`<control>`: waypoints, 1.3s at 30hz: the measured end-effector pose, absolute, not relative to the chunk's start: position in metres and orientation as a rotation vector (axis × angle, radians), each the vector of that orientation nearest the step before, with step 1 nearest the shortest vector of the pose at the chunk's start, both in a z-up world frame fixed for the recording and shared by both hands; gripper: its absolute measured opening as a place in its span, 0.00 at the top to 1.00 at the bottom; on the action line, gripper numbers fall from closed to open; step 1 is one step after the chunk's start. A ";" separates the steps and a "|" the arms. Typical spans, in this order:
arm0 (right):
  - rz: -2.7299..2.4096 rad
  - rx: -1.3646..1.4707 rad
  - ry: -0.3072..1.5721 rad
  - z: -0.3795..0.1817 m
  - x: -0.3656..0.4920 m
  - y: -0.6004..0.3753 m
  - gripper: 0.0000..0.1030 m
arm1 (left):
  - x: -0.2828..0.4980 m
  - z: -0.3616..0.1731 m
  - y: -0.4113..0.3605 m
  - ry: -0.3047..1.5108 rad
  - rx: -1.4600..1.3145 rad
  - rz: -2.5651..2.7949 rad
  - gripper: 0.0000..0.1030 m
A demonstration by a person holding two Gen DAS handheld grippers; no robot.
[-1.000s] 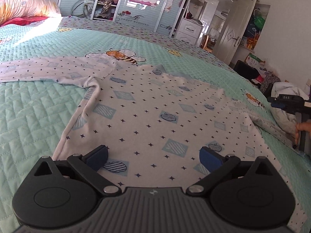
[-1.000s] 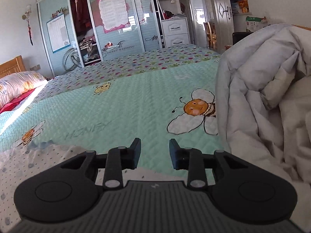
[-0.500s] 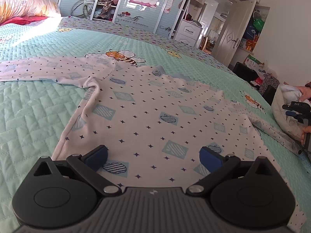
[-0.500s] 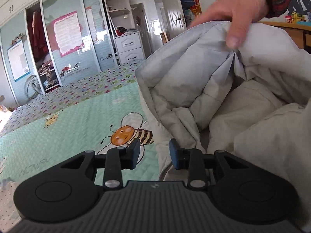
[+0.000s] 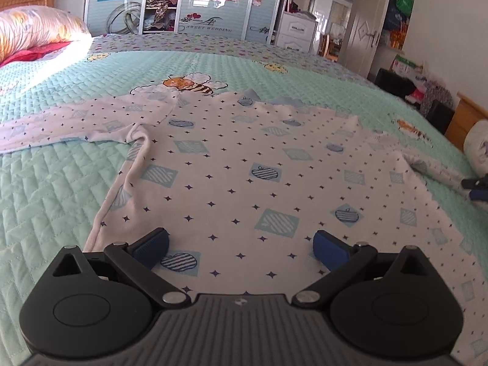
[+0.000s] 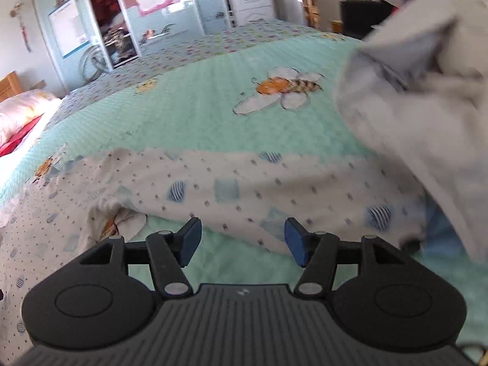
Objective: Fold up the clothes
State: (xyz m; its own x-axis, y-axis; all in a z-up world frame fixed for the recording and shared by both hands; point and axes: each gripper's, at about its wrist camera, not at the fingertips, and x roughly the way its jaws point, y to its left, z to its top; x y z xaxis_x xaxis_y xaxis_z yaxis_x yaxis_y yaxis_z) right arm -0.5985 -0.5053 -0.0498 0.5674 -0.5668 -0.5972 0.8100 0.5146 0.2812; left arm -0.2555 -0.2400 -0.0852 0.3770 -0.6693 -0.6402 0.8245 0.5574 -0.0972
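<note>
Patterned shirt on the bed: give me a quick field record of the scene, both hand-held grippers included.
garment: white patterned shirt, spread flat on the bedspread, not yet folded
left sleeve: stretched out sideways
right sleeve: stretched toward the grey quilt
left hand-held gripper: open wide over the shirt's hem, nothing between the pads
right hand-held gripper: jaws opening, aimed at the right sleeve's edge, nothing between the pads
other: pillow at the headboard end
</note>
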 end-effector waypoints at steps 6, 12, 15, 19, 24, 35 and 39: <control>-0.786 0.708 0.397 -0.051 -0.626 -0.463 0.32 | -0.279 -0.047 -0.227 0.720 0.129 -1.005 0.11; -0.682 0.668 0.400 -0.044 -0.622 -0.423 0.30 | -0.294 -0.052 -0.226 0.849 0.131 -0.960 0.11; -0.482 0.727 0.339 -0.037 -0.604 -0.393 0.27 | -0.288 -0.060 -0.215 0.877 0.131 -0.845 0.12; -0.185 0.893 0.303 -0.048 -0.574 -0.361 0.25 | -0.287 -0.057 -0.190 0.818 0.179 -0.740 0.12; -0.054 0.875 0.441 -0.067 -0.549 -0.318 0.27 | -0.275 -0.072 -0.147 0.851 0.175 -0.644 0.13; -0.071 0.890 0.466 -0.064 -0.553 -0.307 0.19 | -0.286 -0.065 -0.146 0.923 0.286 -0.566 0.08; -0.082 0.897 0.388 -0.060 -0.568 -0.299 0.20 | -0.290 -0.055 -0.144 0.895 0.275 -0.543 0.09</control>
State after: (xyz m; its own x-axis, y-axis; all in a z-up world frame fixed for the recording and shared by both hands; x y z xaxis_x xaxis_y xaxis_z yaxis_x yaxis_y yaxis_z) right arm -0.5680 -0.2989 -0.0604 0.9275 0.0911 -0.3627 0.2301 0.6255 0.7455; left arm -0.2898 -0.1444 -0.0551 0.5035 -0.3313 -0.7979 0.5545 0.8322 0.0044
